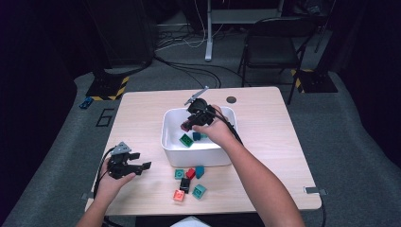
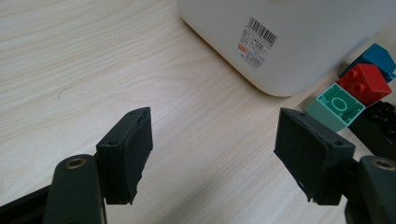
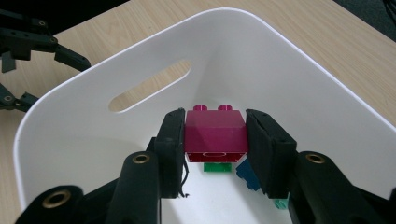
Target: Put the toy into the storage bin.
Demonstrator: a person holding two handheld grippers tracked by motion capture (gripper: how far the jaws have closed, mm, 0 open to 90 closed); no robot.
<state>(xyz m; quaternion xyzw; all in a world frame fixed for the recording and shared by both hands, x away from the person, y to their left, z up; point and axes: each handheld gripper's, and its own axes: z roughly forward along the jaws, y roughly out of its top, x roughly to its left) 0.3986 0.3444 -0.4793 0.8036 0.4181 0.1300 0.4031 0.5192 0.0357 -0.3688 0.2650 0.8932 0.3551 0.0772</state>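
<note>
Two studded, glossy magenta brick [image 3: 215, 134] faces between clamped right tongs [image 3: 215, 140]; left tongs [image 2: 212, 154] apart.

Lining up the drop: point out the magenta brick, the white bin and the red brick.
Magenta brick [image 3: 215, 130], right gripper view, its facing side.
White bin [image 1: 198, 156], high view, near outer wall.
Red brick [image 2: 366, 83], left gripper view, its top.

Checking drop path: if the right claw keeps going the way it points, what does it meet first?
Probably the white bin's floor, near the green brick below the held magenta brick; depth unclear.
</note>
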